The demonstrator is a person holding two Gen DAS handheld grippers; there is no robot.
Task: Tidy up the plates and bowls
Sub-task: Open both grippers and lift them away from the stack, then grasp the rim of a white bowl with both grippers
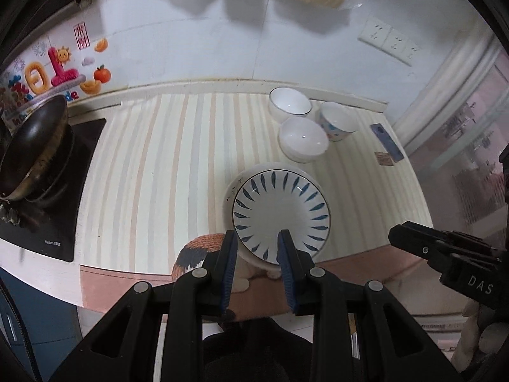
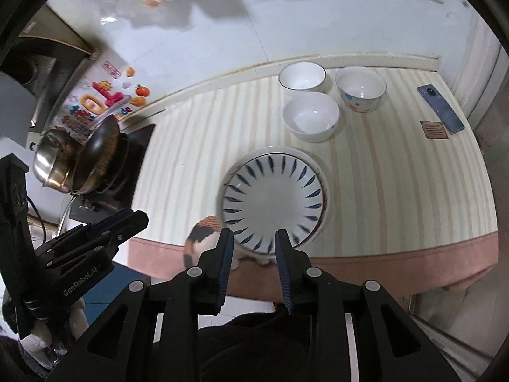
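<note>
A white plate with blue leaf marks (image 1: 281, 211) (image 2: 272, 199) lies on top of a larger white plate (image 1: 232, 191) (image 2: 323, 175) near the front edge of the striped counter. Three bowls stand behind it: a dark-rimmed white bowl (image 1: 289, 102) (image 2: 302, 78), a plain white bowl (image 1: 303, 138) (image 2: 311, 116), and a spotted bowl (image 1: 337, 121) (image 2: 361, 89). My left gripper (image 1: 257, 238) is open and empty, just in front of the plates. My right gripper (image 2: 254, 237) is open and empty, also in front of them. Each gripper shows at the side of the other's view.
A calico cat (image 1: 197, 251) (image 2: 200, 232) sits below the counter's front edge, under the plates. A dark wok (image 1: 35, 146) (image 2: 98, 152) and a steel pot (image 2: 52, 162) stand on the stove at left. A phone (image 1: 386, 141) (image 2: 440, 108) lies at the right.
</note>
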